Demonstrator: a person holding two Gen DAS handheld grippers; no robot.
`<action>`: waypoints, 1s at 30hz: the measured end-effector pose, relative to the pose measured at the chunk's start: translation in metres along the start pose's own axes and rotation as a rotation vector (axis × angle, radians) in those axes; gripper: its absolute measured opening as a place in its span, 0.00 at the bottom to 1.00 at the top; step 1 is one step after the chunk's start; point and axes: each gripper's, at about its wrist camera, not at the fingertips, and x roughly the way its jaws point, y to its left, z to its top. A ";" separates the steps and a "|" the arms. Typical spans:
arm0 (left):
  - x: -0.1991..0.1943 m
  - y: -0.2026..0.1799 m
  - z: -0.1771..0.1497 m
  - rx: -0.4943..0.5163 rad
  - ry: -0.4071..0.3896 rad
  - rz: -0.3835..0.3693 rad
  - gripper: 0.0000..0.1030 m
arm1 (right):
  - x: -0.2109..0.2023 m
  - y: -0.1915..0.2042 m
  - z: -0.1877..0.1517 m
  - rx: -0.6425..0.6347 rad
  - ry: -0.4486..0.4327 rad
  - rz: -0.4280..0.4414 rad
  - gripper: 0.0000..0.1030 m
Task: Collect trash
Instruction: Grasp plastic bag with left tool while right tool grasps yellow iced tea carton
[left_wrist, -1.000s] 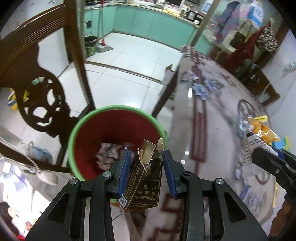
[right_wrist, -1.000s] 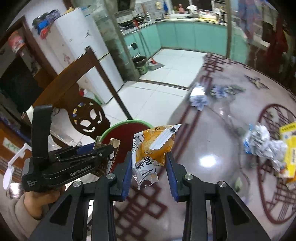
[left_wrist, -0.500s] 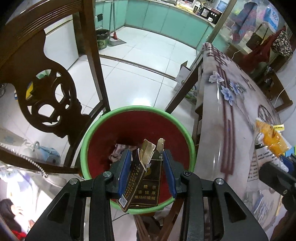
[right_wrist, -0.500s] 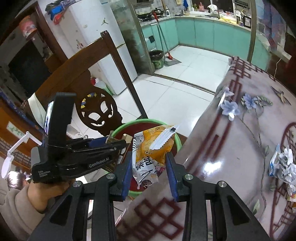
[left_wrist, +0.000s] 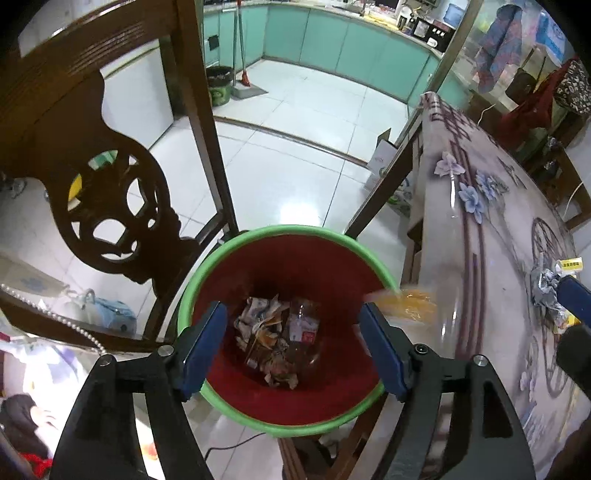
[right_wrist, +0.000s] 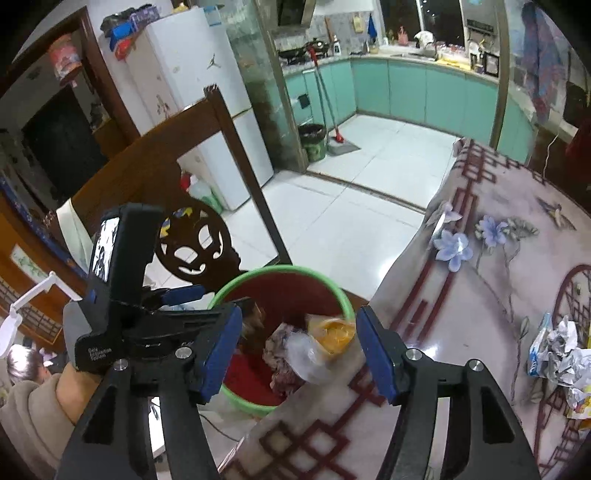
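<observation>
Left wrist view: the left hand-held gripper (left_wrist: 290, 347) hangs over the green-rimmed red bin (left_wrist: 280, 230). Its jaws have just been opening and stand released with nothing between them. The dark cigarette box it carried cannot be picked out for certain among the crumpled trash (left_wrist: 273, 332) at the bin's bottom. A blurred orange snack wrapper (left_wrist: 413, 304) shows at the bin's right rim, seemingly mid-fall. A carved wooden chair (left_wrist: 110, 206) stands to the left, the flowered tabletop (left_wrist: 480, 258) to the right, with crumpled foil scraps (left_wrist: 545, 291) on it farther right.

Right wrist view: the right hand-held gripper (right_wrist: 299, 350) has likewise just been opening; its jaws are released, and the orange snack wrapper (right_wrist: 325, 339) sits loose between them without touching the pads, over the bin (right_wrist: 280, 271) near its right rim. The left hand-held gripper (right_wrist: 166, 317) appears from the side, held in a person's hand (right_wrist: 79, 387).

The step in hand looks like the drop into the bin. Next, both grippers probably need to swing right to the crumpled wrappers (right_wrist: 557, 350) left on the tabletop (right_wrist: 480, 295).

Only the left view shows the bin's bottom; only the right view shows the person's sleeve.
</observation>
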 end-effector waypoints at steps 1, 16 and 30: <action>-0.001 -0.001 0.000 0.001 -0.001 0.000 0.72 | -0.001 -0.001 0.000 0.006 -0.001 0.001 0.61; -0.060 -0.060 -0.023 0.096 -0.065 -0.099 0.74 | -0.116 -0.141 -0.069 0.294 -0.037 -0.219 0.61; -0.087 -0.213 -0.079 0.266 -0.042 -0.209 0.75 | -0.203 -0.398 -0.133 0.725 0.041 -0.550 0.61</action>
